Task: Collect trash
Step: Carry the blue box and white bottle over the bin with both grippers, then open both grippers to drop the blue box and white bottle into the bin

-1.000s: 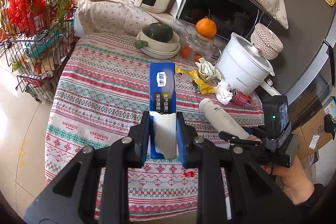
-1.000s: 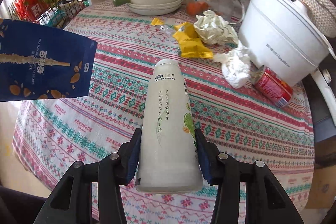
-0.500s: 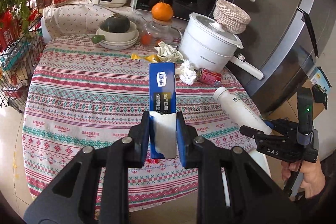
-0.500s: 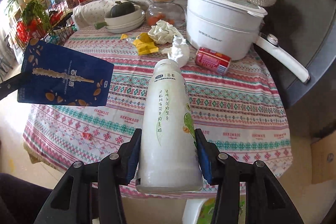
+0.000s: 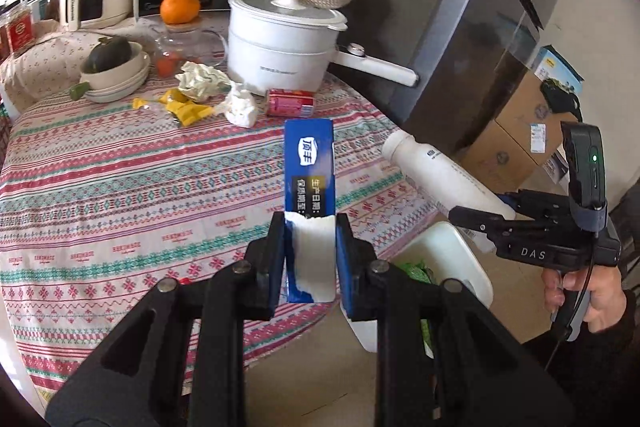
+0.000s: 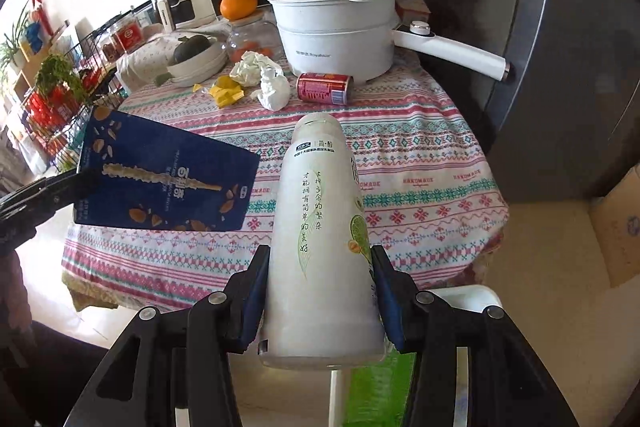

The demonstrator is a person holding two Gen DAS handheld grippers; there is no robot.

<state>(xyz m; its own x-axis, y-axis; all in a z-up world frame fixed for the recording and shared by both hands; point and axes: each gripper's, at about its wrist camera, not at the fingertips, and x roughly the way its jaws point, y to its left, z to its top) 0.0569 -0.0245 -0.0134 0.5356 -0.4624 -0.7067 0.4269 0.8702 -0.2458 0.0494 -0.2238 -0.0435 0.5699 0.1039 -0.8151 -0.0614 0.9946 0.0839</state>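
My left gripper [image 5: 310, 259] is shut on a blue snack box [image 5: 309, 179], torn white at its near end; in the right wrist view the same box [image 6: 160, 183] hangs at the left. My right gripper [image 6: 320, 303] is shut on a white drink bottle [image 6: 320, 227], also seen at the right as the bottle [image 5: 436, 175]. Both are held past the table's near edge, above a white trash bin [image 5: 460, 259] with green inside. On the table lie a red can [image 6: 324, 87], crumpled tissues [image 6: 274, 89] and yellow wrappers [image 6: 228, 93].
A white electric pot [image 6: 336, 39] with a long handle stands at the back of the patterned tablecloth [image 5: 120, 187]. Bowls with a dark squash [image 5: 110, 55], a glass jar, an orange, an oven and an air fryer are behind. A grey fridge [image 5: 500, 27] and cardboard boxes are on the right.
Both grippers have swung right and back from the table with the box and bottle still held. The white bin has come into view below them.
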